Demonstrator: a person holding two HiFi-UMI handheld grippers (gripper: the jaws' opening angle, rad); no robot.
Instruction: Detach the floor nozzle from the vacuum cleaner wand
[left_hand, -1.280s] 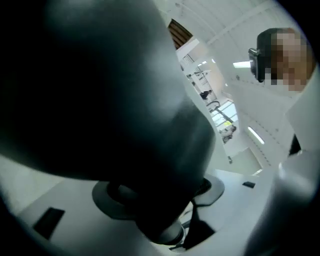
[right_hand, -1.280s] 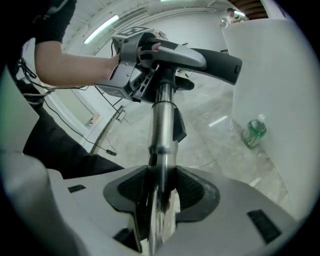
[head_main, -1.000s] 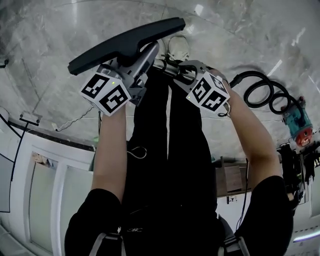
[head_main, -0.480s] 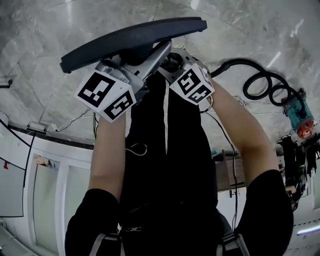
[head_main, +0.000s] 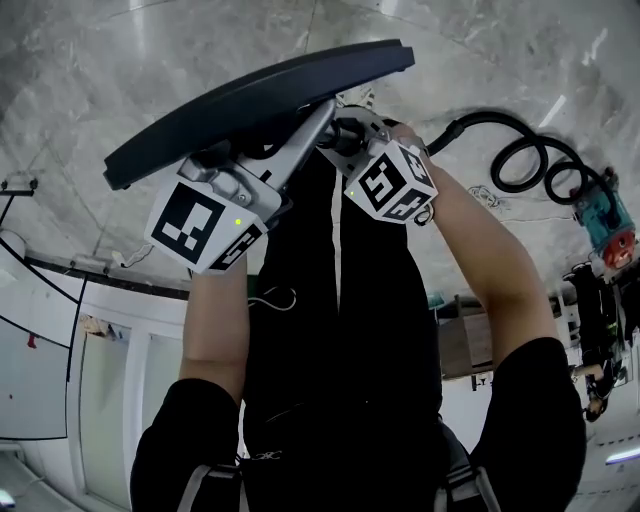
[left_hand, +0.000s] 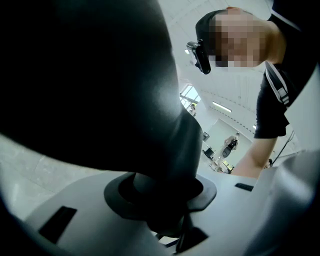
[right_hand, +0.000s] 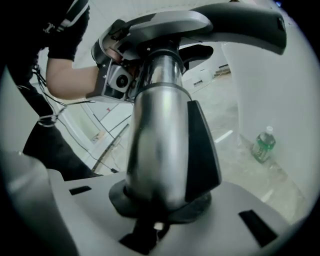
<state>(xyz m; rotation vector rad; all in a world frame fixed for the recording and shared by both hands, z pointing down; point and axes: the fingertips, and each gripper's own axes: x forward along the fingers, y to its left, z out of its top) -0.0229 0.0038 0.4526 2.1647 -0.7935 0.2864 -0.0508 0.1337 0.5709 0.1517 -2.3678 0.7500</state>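
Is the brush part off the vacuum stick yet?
Not yet. Done: the floor nozzle is up off the floor, and the left gripper is clamped on its neck. In hand: the right gripper has its jaws closing round the silver wand. Left: pulling them apart, since the wand runs unbroken into the nozzle.

Marble floor (head_main: 100, 60) w/ coiled blk hose (head_main: 480, 119), green bottle (right_hand: 263, 144)

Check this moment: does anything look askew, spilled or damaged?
Nothing spilled or broken. The floor nozzle hangs tilted in mid-air, off the floor, and a green bottle stands by itself on the bare floor.
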